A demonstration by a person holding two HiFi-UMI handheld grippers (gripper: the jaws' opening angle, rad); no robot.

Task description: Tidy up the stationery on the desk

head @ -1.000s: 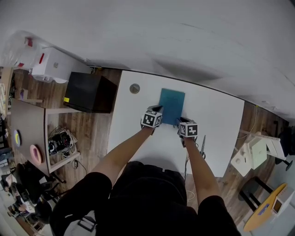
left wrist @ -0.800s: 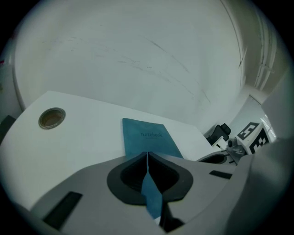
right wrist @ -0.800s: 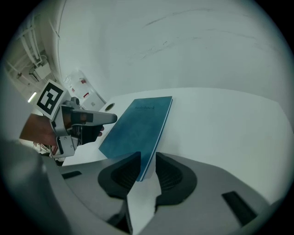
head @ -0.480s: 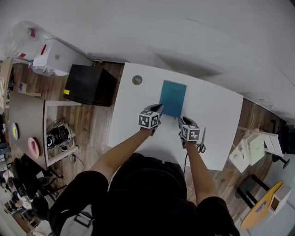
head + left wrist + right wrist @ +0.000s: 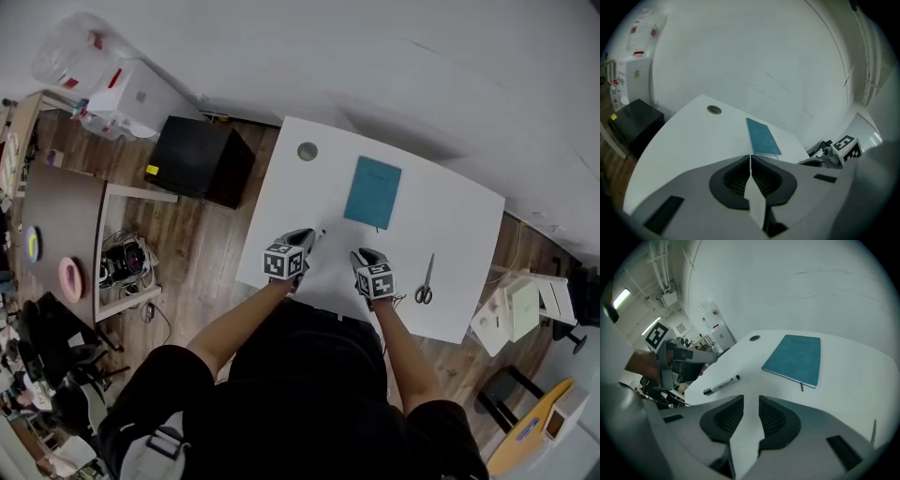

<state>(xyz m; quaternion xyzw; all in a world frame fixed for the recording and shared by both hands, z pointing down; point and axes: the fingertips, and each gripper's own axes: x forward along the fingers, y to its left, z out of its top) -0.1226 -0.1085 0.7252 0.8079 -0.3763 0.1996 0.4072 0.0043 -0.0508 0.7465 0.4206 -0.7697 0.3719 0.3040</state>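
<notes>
**Stationery loose on desk, both grippers empty**

Stationery is spread over the white desk (image 5: 450, 225), three items:
- teal notebook (image 5: 373, 192) lies flat and closed toward the far side, roughly mid-width. A thin bookmark ribbon (image 5: 802, 387) pokes out of its near edge.
- scissors (image 5: 425, 281) lie flat near the right edge, handles toward the person, blades pointing away. They are well apart from the notebook.
- marker (image 5: 722, 384), white barrel with dark ends, lies flat on the near-left part of the desk. It sits nearer the person than the notebook, touching neither it nor a gripper.

Left gripper (image 5: 307, 235): jaws pressed together, nothing between them. It is over the near-left part of the desk, angled down, and the notebook shows just past its tips in the left gripper view.

Right gripper (image 5: 361, 253): jaws apart, with only bare desk showing in the gap. It is over the near edge, left of the scissors and not touching them.

Both grippers sit side by side near the person, clear of all three items.

Other: round cable grommet (image 5: 307, 151) in the far-left corner of the desk, and a black cabinet (image 5: 202, 159) on the floor just left of the desk.
</notes>
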